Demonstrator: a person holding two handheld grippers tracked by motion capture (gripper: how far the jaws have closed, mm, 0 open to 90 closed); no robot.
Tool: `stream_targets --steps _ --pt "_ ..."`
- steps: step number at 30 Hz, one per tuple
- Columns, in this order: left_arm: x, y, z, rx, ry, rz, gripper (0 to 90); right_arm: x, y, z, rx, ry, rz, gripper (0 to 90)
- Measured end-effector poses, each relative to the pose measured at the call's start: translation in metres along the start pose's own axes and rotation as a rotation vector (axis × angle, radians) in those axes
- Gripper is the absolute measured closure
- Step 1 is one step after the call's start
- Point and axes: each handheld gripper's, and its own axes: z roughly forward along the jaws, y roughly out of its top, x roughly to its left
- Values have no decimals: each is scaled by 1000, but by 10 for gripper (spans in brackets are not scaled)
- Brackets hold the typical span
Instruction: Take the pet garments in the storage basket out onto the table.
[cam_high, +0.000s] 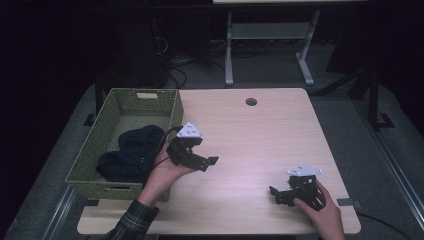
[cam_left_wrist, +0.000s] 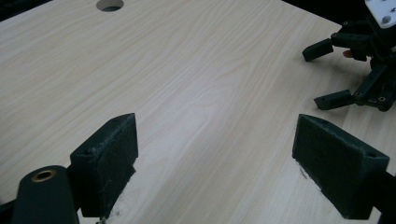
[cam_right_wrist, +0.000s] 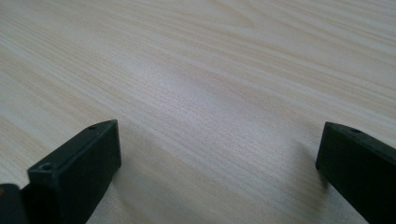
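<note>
Pale wood-grain laminate covers the table, which carries a round cable hole near its far edge; no brand, label or readable writing shows on anything.

At the table's left edge sits an olive woven basket, rectangular, with its long axis running from the near side to the far side. Inside it, toward the near end, lies a heap of dark cloth, navy or black; what kind of garment it is cannot be told.

The left gripper is held above the table just right of the basket, in the person's left hand, whose plaid sleeve comes in from the bottom. Its jaws point right, toward the table's middle. In the left gripper view the jaws stand wide apart with nothing between them, bare wood below.

The right gripper sits low near the table's front right corner, under the right hand, with its jaws pointing left. In the left gripper view it appears at the upper right, jaws spread. The right gripper view shows the jaws far apart and empty, close over the wood.

Beyond the table stand grey metal table legs and cables on the floor.
</note>
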Motion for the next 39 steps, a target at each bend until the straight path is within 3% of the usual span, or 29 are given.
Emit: stream_targets --steps 5,16,39 --pt "7 -2 -10 -13 2 13 139 0 0 0 0 1 -1 0" --pt "23 -8 -28 -16 3 -16 137 0 0 0 0 2 0 0" --pt "52 -23 -60 -19 63 -39 142 0 0 0 0 2 3 0"
